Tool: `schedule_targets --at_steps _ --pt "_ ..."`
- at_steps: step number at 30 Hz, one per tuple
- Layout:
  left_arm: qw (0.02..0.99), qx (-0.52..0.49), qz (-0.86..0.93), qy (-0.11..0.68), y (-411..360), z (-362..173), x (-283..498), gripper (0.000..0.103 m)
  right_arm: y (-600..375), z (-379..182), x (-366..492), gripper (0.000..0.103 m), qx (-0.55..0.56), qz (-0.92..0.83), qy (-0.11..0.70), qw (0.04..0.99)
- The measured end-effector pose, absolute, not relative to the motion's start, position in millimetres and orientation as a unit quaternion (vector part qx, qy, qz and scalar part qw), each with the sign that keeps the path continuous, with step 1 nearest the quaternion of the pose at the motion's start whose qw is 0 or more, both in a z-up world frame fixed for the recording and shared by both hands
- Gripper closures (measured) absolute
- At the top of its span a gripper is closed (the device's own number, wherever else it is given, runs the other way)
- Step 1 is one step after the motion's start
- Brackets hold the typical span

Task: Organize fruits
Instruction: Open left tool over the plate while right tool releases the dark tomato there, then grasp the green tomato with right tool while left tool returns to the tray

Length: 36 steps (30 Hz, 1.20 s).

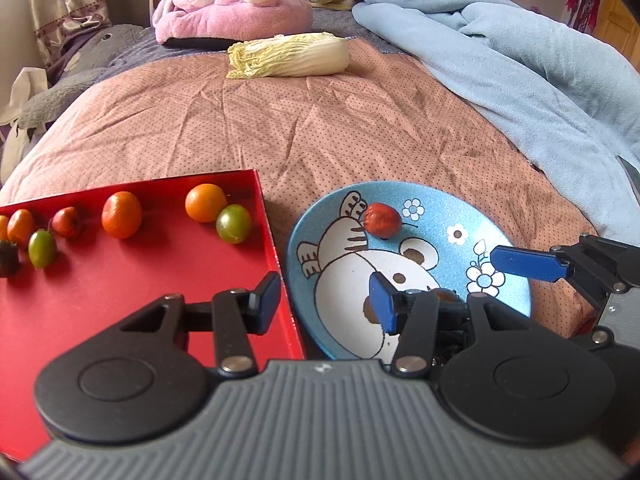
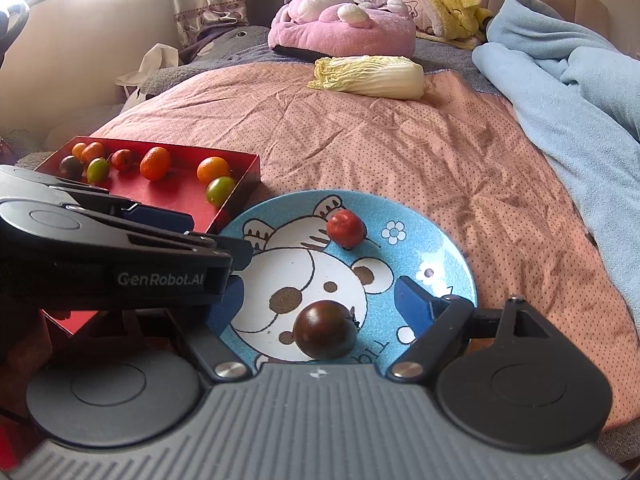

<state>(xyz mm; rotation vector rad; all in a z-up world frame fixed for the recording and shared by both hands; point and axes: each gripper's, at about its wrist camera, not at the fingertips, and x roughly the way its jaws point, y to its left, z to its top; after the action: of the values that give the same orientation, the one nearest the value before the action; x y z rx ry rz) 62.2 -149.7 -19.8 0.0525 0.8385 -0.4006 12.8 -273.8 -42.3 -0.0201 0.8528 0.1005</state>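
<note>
A red tray (image 1: 120,288) on the left holds several small orange, green and red fruits. Beside it lies a blue cartoon-bear plate (image 2: 424,240) with a red fruit (image 2: 346,229) near its far rim and a dark tomato (image 2: 326,330) near its front. My right gripper (image 2: 320,308) hovers open over the plate. The dark tomato lies between its blue pads, clear of both. My left gripper (image 1: 324,304) is open and empty above the tray's right edge and the plate's rim. Its black housing (image 2: 120,264) hides the right gripper's left pad in part.
The tray and plate rest on a pink dotted bedspread (image 1: 280,128). A napa cabbage (image 1: 288,56) lies farther back. A pale blue blanket (image 1: 520,60) is bunched along the right, and plush toys (image 1: 232,4) sit at the head of the bed.
</note>
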Motion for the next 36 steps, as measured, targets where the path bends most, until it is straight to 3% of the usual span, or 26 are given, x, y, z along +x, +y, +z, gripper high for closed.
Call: schedule_targets --at_steps 17,21,36 --pt "0.905 -0.003 -0.148 0.399 -100 -13 60 0.051 -246 -27 13 0.014 -0.031 0.074 0.397 0.914" --pt "0.911 -0.006 -0.132 0.391 -84 -12 56 0.036 -238 -23 14 0.014 -0.040 0.085 0.394 0.914" --pt "0.914 -0.033 -0.060 0.400 -14 -19 65 0.035 -193 -19 53 0.017 -0.084 0.146 0.380 0.910"
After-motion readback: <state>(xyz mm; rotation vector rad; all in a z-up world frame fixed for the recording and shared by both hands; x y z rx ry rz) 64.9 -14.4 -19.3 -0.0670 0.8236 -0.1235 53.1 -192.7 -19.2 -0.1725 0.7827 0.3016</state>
